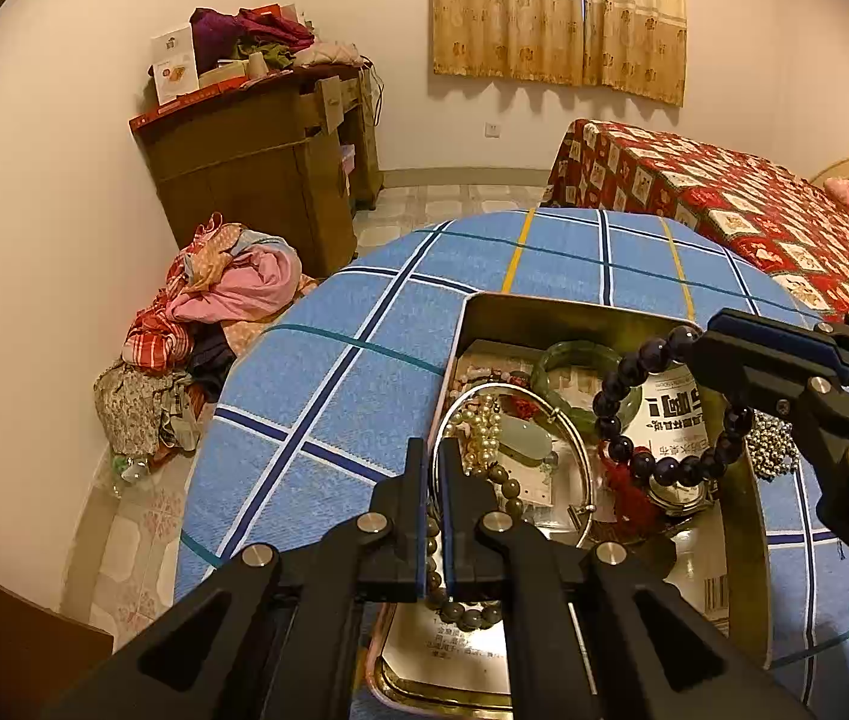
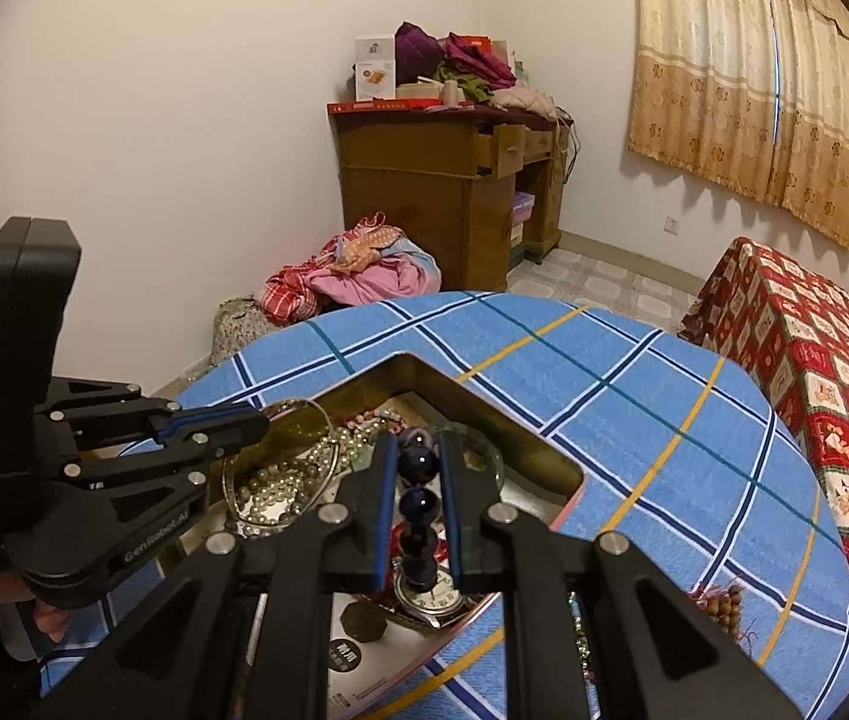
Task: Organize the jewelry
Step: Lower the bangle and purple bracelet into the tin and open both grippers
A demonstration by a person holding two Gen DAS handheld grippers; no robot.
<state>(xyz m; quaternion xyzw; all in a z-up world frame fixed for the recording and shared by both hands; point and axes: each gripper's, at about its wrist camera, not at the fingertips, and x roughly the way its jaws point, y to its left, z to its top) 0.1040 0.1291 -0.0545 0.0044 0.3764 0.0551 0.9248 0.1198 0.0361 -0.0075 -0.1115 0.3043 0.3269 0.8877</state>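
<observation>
Black plastic jaws of the right gripper (image 2: 418, 504) stand nearly closed on a dark purple bead bracelet (image 1: 658, 414), pinching one part of the loop while the rest hangs free above the tin. From the left wrist view, the bracelet dangles as an open ring from the right gripper (image 1: 701, 341), just over the printed card and the wristwatch (image 1: 679, 489) lying in the tin.

The left gripper (image 1: 435, 516) has its jaws almost together. They sit at the near edge of the silver bangle (image 1: 568, 450); whether they grip the bangle or the tin's wall cannot be told from either view.

The gold metal tin (image 1: 742, 498) rests open on a table covered with a blue checked cloth (image 1: 328, 396). Inside it lie a green jade bangle (image 1: 574, 360), a pearl strand (image 1: 481, 432), a pale jade pendant (image 1: 523, 441), an olive bead bracelet (image 1: 460, 606), a red tassel (image 1: 628, 495) and pink beads at the far end. A silver bead bunch (image 1: 775, 444) lies on the cloth just outside the tin's right wall.

Step in hand, as judged: one bracelet is being carried at the tin, either out for sorting or in for storing. The next move calls for carrying the loop clear of the other pieces so it does not snag, then setting it down flat before the jaws part.
</observation>
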